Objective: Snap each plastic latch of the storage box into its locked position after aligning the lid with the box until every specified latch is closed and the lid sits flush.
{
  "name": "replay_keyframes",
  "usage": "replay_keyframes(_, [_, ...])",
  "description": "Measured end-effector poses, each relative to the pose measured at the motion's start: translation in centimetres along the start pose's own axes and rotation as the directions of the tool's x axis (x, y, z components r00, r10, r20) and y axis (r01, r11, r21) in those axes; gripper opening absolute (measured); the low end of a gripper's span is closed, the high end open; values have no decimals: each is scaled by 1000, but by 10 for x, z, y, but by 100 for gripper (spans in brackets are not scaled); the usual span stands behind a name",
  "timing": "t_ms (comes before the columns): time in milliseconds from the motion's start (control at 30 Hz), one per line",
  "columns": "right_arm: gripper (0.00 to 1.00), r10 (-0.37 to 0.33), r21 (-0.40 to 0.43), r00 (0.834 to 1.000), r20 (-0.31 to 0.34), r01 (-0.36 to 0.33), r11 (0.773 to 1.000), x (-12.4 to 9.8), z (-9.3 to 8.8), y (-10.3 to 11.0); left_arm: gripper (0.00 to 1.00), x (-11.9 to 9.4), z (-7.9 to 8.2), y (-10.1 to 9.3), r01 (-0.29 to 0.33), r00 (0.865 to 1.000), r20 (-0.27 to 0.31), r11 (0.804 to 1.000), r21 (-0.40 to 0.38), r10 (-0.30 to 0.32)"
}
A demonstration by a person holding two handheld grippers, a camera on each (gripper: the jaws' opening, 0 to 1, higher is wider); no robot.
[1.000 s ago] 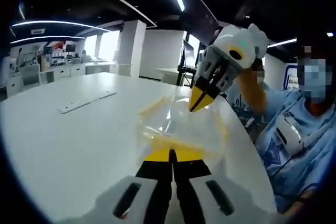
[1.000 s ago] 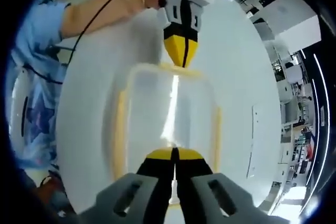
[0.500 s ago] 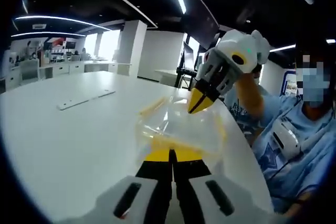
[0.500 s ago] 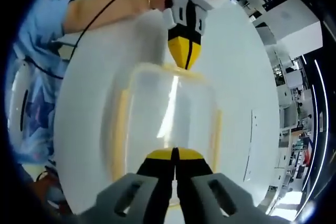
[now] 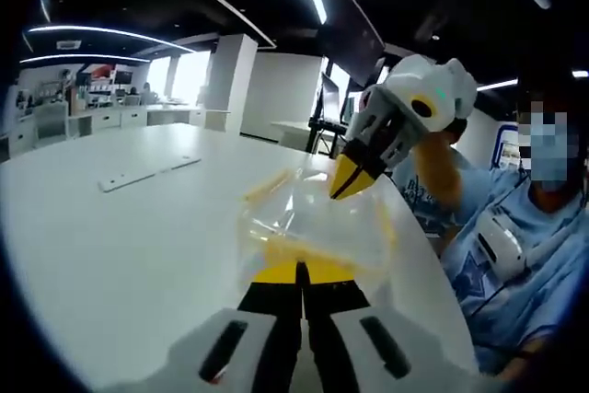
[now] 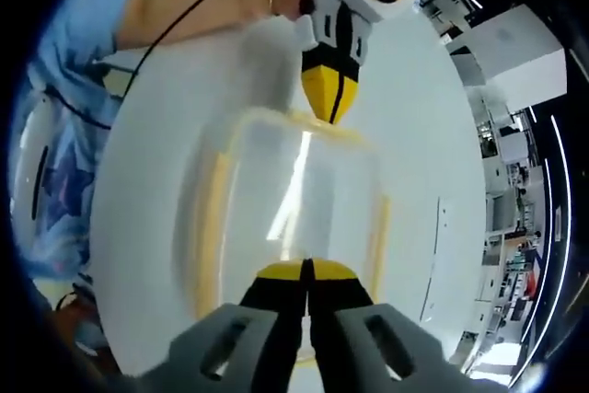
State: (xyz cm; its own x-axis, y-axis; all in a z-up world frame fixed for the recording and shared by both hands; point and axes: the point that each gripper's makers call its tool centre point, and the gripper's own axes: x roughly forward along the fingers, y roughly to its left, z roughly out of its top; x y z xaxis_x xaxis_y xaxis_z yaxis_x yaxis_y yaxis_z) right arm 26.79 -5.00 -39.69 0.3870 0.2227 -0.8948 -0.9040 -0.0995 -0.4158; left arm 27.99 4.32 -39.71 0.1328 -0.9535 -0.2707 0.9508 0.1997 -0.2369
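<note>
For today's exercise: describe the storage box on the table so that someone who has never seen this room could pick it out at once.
Start from the large white table. The storage box sits on it between the two yellow-tipped grippers, the left gripper at one end and the right gripper at the other. It is see-through plastic with yellow latches along its sides, unlike the flat pale strip lying further off.

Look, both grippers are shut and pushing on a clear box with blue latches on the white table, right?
Not quite: the latches are yellow, not blue, as the right gripper view shows. The rest holds: the left gripper and right gripper are both shut at opposite ends of the clear box on the white table.
</note>
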Motion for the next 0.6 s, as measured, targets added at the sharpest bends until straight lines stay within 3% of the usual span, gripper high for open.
replay_keyframes(367, [0,2,-3,1000,7,-2,1000,1,1,1,0,1,1,1,-3,1000,-5,1000,3,3])
replay_keyframes(500, [0,8,-9,1000,16,-8,1000,-1,2,0,0,1,2,0,-21,1000,-9,997,70,22])
replay_keyframes(600, [0,19,-4,999,45,-19,1000,-2,1,-1,0,0,-1,-2,-1,1000,-29,996,90,4])
